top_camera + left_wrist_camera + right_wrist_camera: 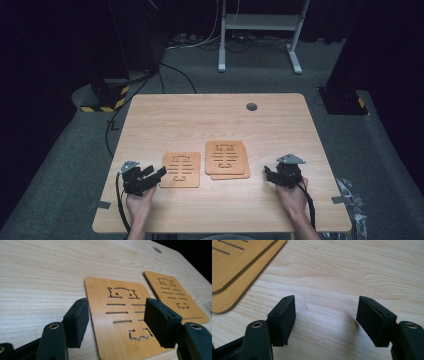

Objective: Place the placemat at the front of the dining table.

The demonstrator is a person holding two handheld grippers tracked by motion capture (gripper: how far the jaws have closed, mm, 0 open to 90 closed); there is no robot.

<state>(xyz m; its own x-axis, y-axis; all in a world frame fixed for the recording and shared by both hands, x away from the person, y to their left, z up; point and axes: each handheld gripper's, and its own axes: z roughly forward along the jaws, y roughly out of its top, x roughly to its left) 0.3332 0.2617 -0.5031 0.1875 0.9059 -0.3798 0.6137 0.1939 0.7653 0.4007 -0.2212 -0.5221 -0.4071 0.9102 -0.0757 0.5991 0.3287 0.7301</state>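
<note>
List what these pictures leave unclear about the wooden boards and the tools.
- Lower board of the stack: its cutouts are covered by the top board, high view.
- Single board: near corner hidden behind the left tool, left gripper view.
- Stack: cut off by the frame edge, right gripper view; right tool open over bare table.

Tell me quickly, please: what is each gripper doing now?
Left gripper: open, holding nothing, above the single flat wooden cut-out board.
Right gripper: open, holding nothing.

Table (280,130) brightly lit, surroundings dark (close views sharp).
</note>
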